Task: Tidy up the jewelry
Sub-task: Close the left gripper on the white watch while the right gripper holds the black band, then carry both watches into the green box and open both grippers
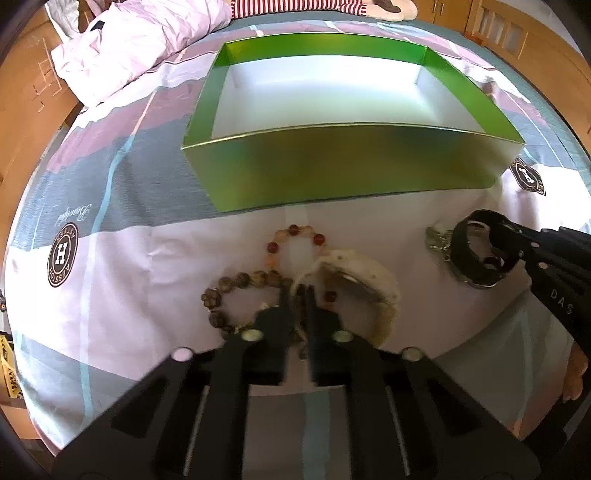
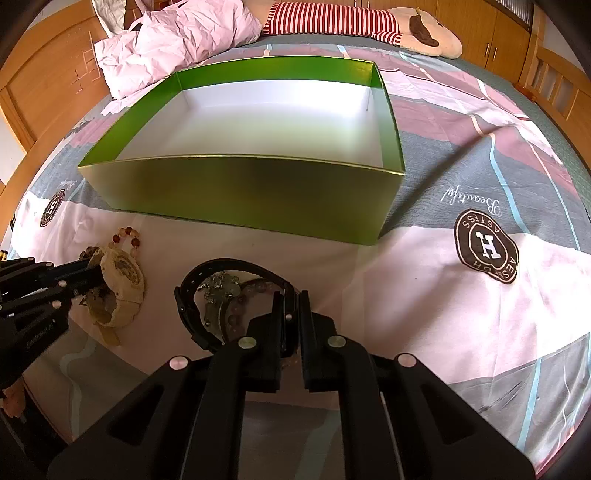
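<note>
A green box with a white inside stands open on the bed, also in the right wrist view. My left gripper is shut on the strap of a cream watch, which also shows in the right wrist view. A brown bead bracelet and a red-and-peach bead bracelet lie under and beside it. My right gripper is shut on a black watch, over a silver chain and a pale bead bracelet. The black watch also shows in the left wrist view.
The bed sheet is pink, grey and white with round logos. A crumpled pink quilt and a striped plush toy lie behind the box. Wooden bed frame and cabinets surround the bed.
</note>
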The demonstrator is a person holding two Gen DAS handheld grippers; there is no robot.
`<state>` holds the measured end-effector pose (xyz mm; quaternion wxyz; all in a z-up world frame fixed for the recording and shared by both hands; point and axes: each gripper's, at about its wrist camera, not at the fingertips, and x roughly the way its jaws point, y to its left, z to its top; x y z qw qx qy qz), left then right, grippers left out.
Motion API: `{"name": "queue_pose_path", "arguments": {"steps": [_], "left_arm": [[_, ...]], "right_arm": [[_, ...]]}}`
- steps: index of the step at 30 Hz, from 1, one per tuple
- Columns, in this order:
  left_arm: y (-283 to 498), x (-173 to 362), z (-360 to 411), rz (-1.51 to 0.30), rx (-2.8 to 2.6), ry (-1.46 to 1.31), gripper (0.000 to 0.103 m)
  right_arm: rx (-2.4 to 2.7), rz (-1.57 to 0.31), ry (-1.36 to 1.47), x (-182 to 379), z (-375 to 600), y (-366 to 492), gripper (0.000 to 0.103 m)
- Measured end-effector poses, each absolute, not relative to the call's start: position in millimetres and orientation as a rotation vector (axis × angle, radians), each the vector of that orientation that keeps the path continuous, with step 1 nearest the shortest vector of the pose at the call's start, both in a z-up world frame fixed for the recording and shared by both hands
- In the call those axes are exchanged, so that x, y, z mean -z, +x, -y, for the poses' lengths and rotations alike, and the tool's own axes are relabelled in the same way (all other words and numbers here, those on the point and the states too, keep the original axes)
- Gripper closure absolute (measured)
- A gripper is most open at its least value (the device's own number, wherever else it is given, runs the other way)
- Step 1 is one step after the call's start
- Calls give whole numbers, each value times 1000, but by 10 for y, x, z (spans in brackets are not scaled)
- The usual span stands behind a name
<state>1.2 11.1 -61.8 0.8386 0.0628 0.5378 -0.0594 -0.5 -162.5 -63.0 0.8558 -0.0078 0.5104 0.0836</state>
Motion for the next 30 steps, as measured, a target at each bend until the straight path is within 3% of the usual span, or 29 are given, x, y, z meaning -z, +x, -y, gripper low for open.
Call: {"name": "queue_pose_path", "arguments": {"steps": [20, 30], "left_arm": [[-6, 363, -234, -1070, 172, 4, 98], [325, -263, -336, -896, 154, -60, 98]], "right_arm": [[-187, -1027, 36, 501, 1723, -22, 95], [-202, -830, 99, -166, 1793, 247, 95]]}}
